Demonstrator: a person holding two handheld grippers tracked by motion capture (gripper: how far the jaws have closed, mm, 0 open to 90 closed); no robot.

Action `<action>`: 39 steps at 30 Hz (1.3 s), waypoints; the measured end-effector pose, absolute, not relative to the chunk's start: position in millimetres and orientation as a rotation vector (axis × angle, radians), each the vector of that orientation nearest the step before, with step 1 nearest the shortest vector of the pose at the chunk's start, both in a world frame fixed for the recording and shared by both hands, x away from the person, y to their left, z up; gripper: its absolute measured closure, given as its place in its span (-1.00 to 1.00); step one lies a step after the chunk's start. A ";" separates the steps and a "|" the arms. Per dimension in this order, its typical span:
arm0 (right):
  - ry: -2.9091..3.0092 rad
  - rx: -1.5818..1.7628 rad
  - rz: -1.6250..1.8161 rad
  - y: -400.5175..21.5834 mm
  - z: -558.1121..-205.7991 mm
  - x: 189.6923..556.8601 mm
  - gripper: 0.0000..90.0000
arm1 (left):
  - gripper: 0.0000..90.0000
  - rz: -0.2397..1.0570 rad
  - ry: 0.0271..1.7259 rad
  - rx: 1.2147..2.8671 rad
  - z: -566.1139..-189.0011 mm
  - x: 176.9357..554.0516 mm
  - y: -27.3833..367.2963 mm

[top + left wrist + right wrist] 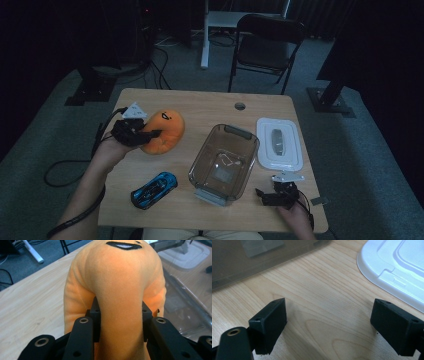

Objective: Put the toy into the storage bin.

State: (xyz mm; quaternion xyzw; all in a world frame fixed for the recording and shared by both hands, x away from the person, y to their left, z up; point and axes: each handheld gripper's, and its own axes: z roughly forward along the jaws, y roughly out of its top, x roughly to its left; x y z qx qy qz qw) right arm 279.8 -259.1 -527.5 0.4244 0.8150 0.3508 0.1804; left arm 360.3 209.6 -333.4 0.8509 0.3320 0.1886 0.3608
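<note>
On the light wooden table (200, 107), the left gripper (145, 134) is clamped on the soft orange plush toy with a black mouth (165, 131) at the far left. The right gripper (267, 196), jaws wide apart, rests near the right edge, between the clear grey plastic bin (224, 162) and the white plastic lid (279, 142). A blue toy car (154, 189) lies near left.

Looking down along the right gripper (328, 327), its two black fingers (268, 326) standing wide apart. Hovering over the bare, pale wooden counter (324, 302), gripping nothing. Sitting at upper left, the smoky clear wall of a plastic bin (257, 262), resting on the counter. Lying at upper right, a white lid (397, 270) with a rounded corner and raised ridges, flat on the counter, near the farther finger but apart from it.
</note>
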 end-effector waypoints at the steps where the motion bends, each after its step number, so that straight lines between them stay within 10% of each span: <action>1: 2.302 1.199 0.991 -259.1 -527.5 279.8 -0.71 | 0.54 0.482 0.843 2.192 -331.2 360.8 206.2; 39: 2.300 1.199 0.992 -259.1 -527.5 279.5 -0.71 | 0.52 0.279 0.474 2.319 -328.4 392.3 58.0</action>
